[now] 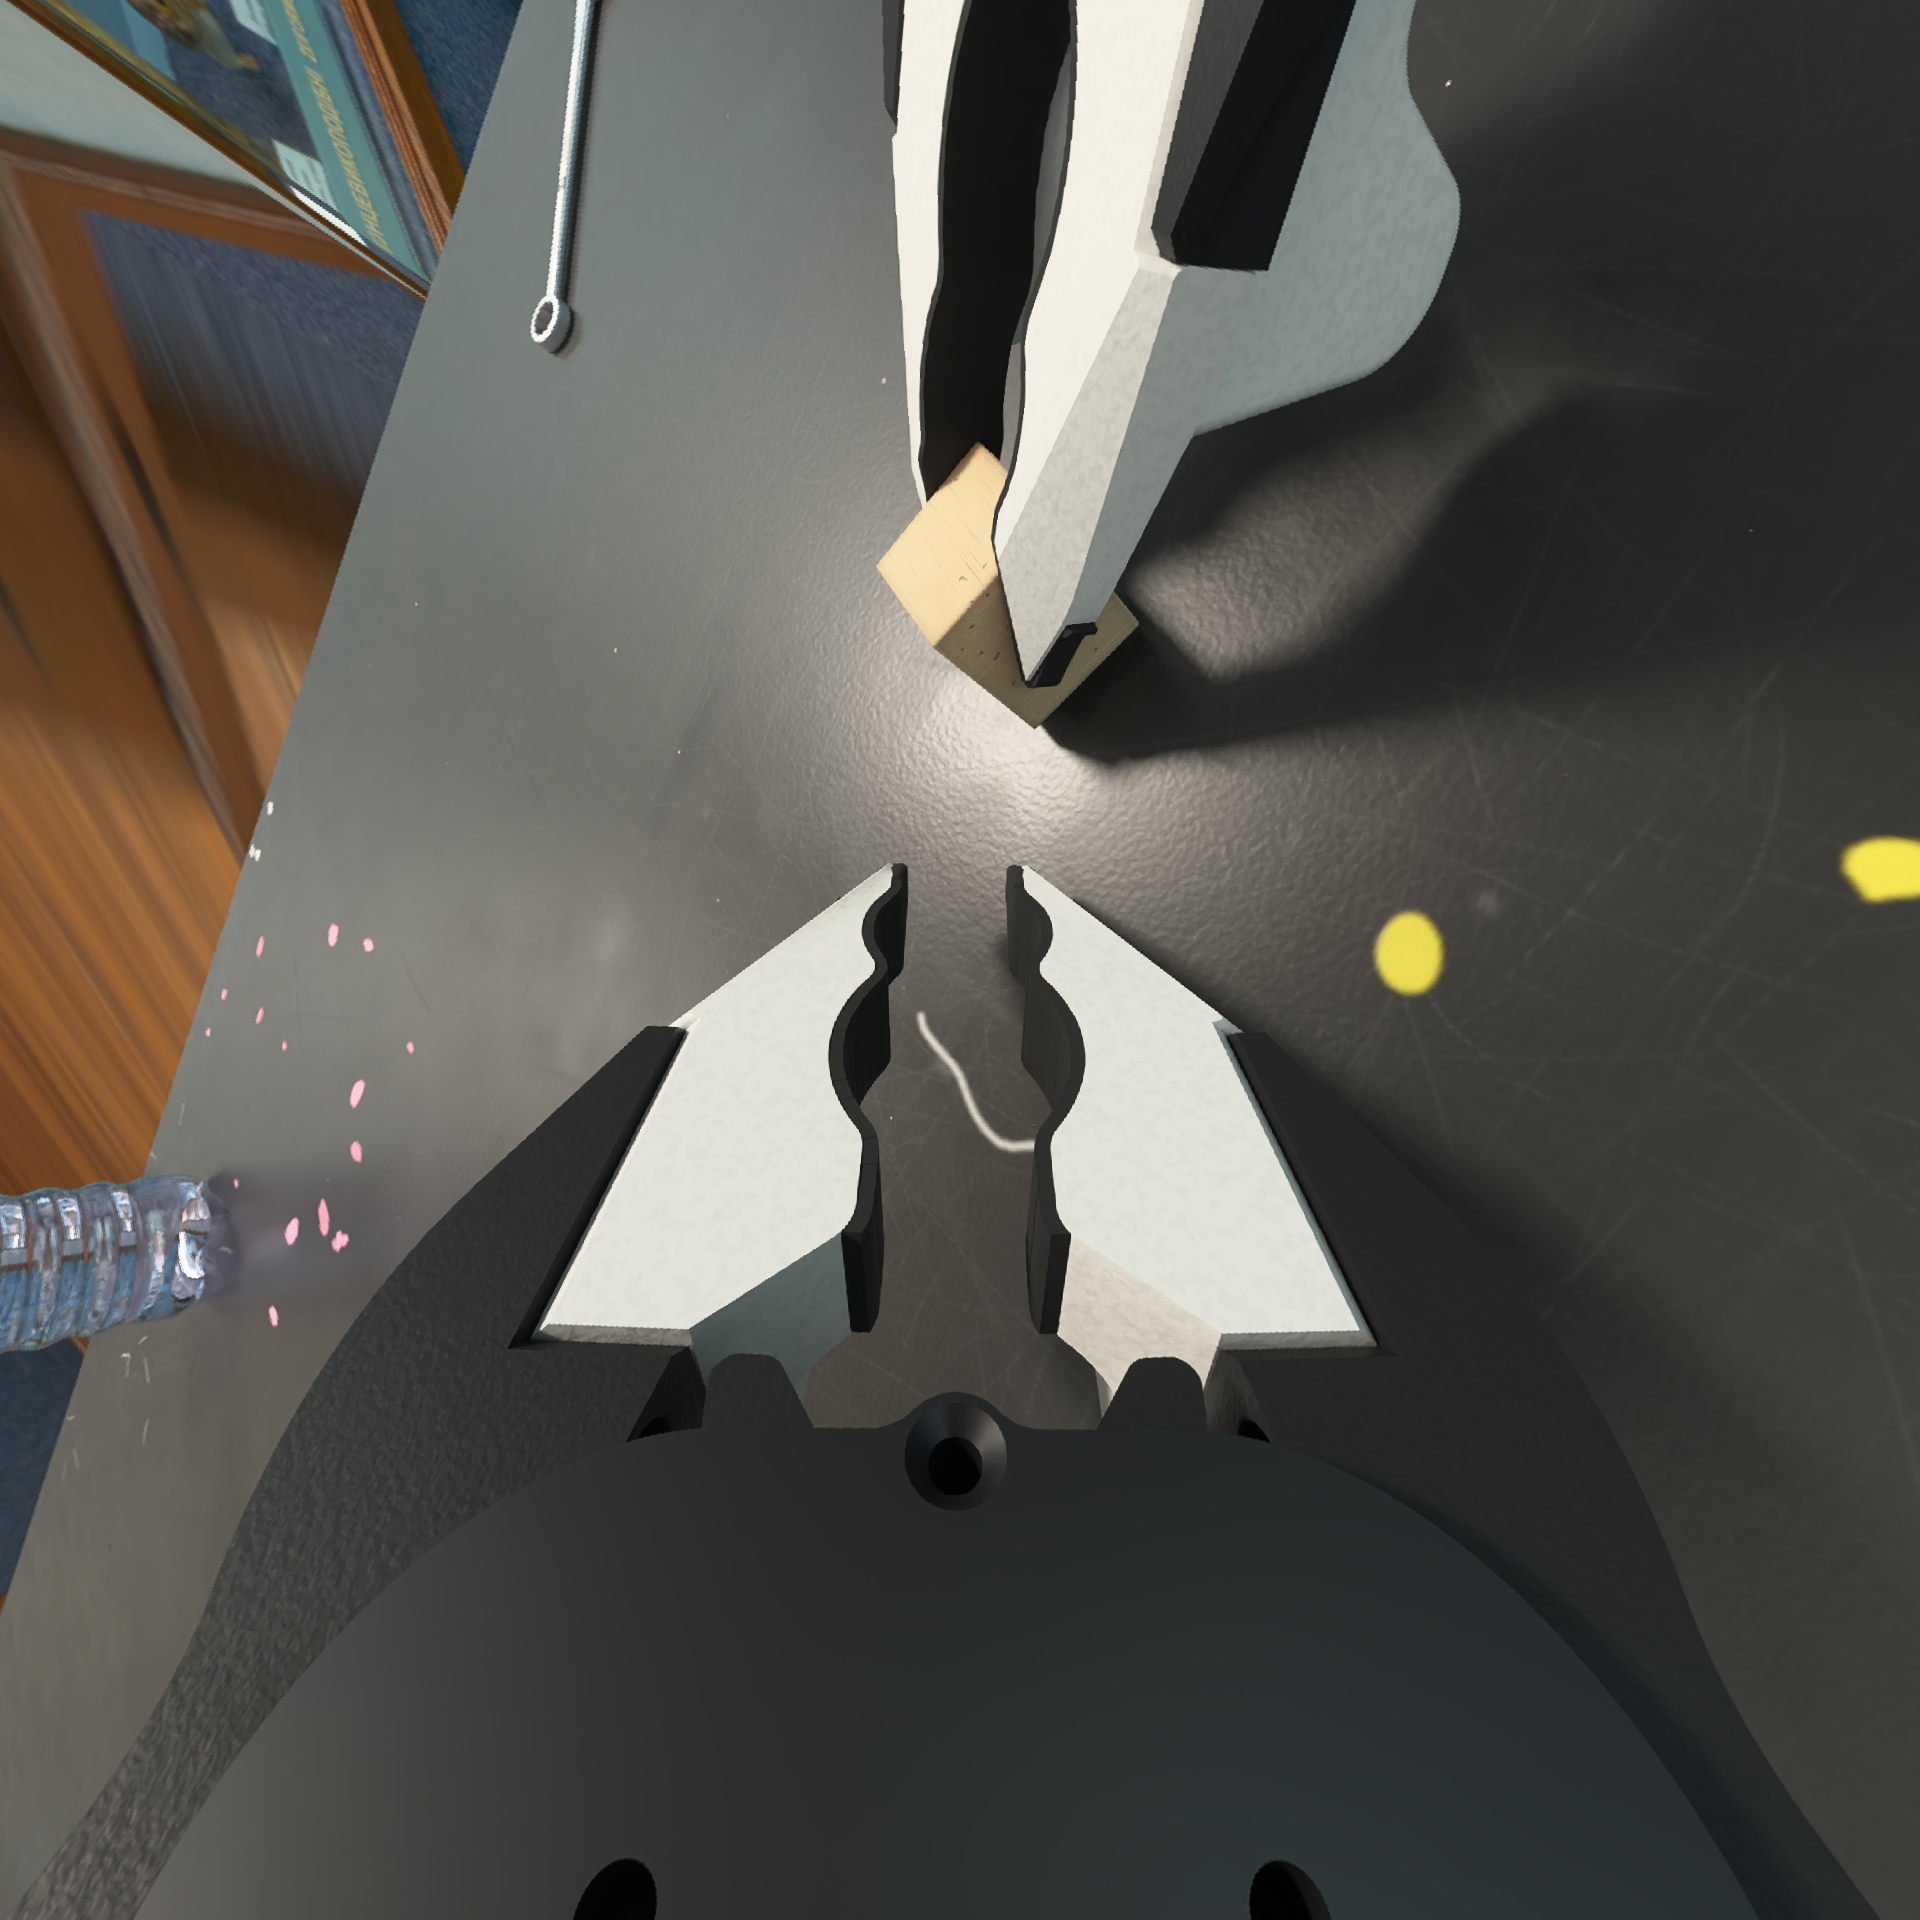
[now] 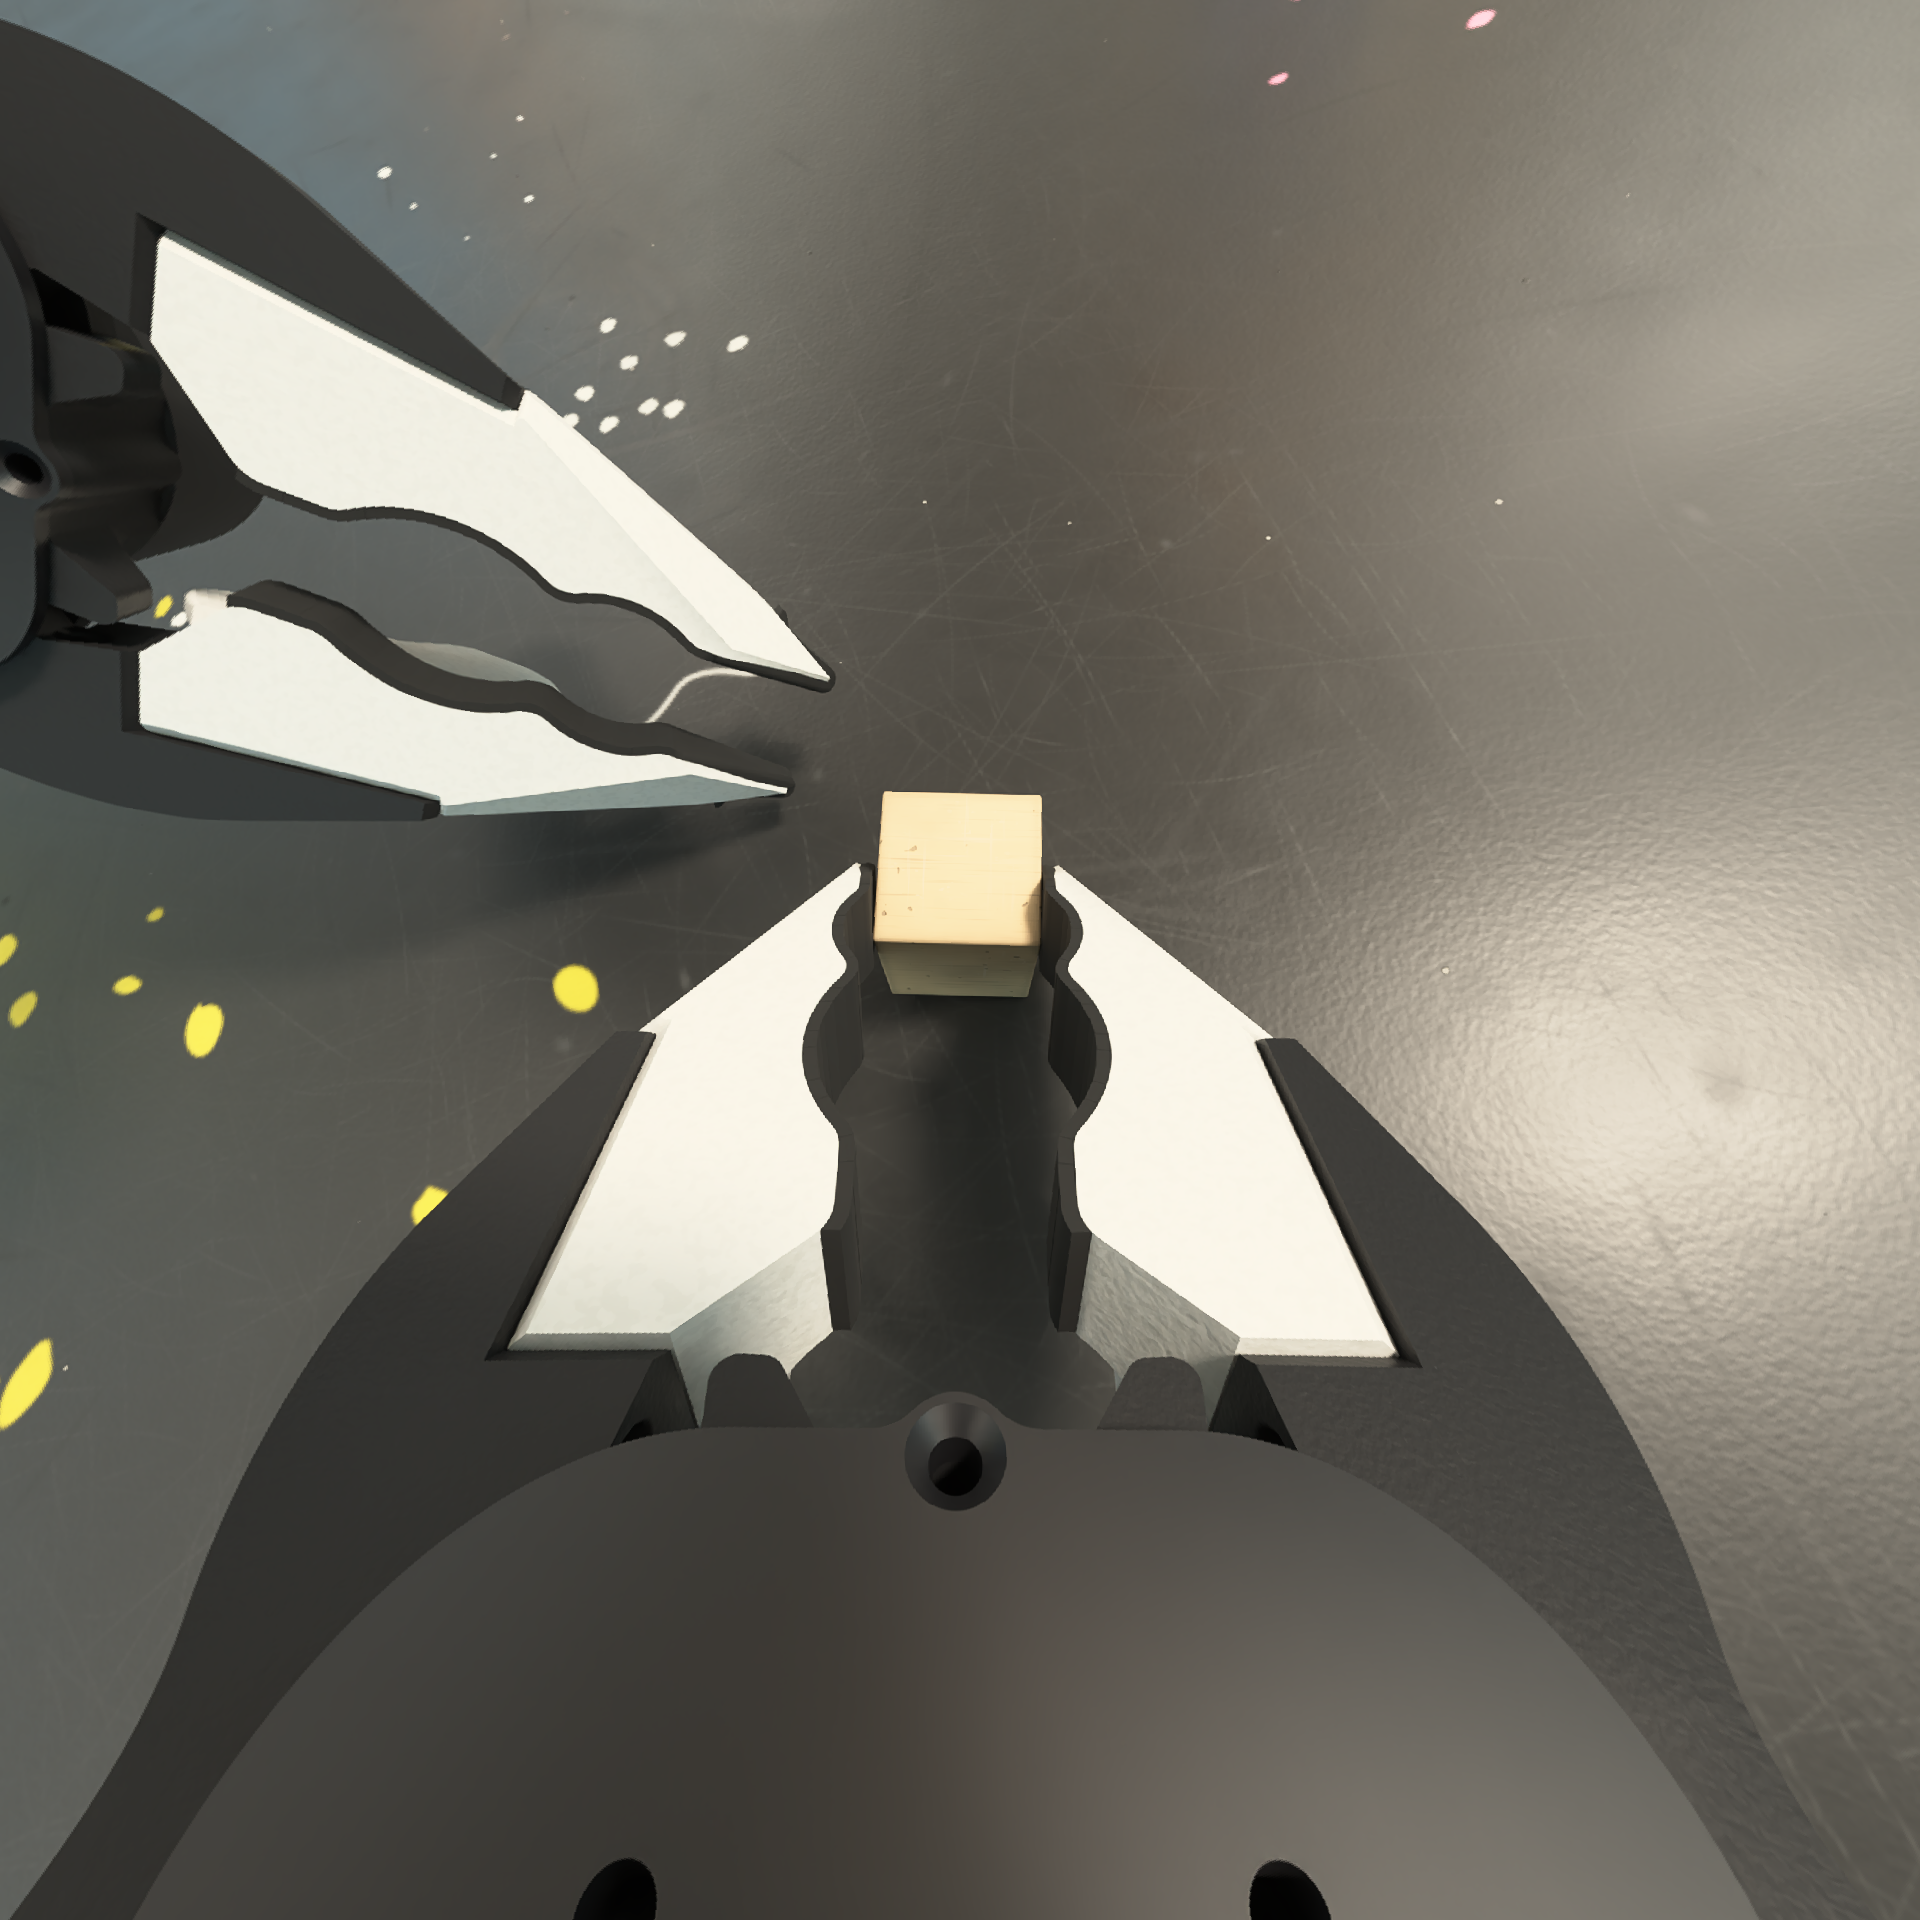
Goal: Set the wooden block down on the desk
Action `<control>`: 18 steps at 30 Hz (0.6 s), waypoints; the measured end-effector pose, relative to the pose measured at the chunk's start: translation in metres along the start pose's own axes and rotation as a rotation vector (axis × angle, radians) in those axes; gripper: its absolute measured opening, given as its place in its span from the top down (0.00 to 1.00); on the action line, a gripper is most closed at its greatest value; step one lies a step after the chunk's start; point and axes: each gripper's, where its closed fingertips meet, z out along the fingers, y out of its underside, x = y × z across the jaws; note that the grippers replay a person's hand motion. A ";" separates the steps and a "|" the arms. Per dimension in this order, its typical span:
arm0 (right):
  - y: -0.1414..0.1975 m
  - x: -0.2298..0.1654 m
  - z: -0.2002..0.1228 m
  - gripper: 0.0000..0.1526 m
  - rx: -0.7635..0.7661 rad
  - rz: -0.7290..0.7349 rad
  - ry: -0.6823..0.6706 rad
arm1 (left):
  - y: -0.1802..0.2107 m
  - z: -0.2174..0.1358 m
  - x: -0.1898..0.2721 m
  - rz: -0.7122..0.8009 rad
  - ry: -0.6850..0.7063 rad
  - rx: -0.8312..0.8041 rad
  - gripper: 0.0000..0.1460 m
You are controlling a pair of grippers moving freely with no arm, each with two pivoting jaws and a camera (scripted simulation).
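While its fingertips clamp the wooden block (image 2: 958,894) from both sides, the right gripper (image 2: 956,883) holds the pale cube low over the dark grey desk (image 2: 1455,727), whether touching it cannot be told. Just left of the block, the left gripper (image 1: 956,883) hangs empty, jaws slightly apart over a thin white thread (image 1: 961,1081). A metal wrench (image 1: 566,177) lies at the desk's far left edge, and yellow paint spots (image 1: 1409,953) dot the surface.

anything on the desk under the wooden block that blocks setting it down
Nothing visible does. The right gripper holds the wooden block over bare desk; the left gripper sits off to the side, apart from it.
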 end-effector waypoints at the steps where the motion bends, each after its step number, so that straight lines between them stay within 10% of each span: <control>1: 0.000 0.000 0.000 0.80 -0.001 0.000 -0.006 | 0.000 0.000 0.000 -0.002 0.001 -0.002 0.87; 18: 0.001 -0.002 0.001 0.80 -0.017 -0.046 -0.024 | 0.000 0.001 -0.002 0.015 -0.004 -0.025 0.90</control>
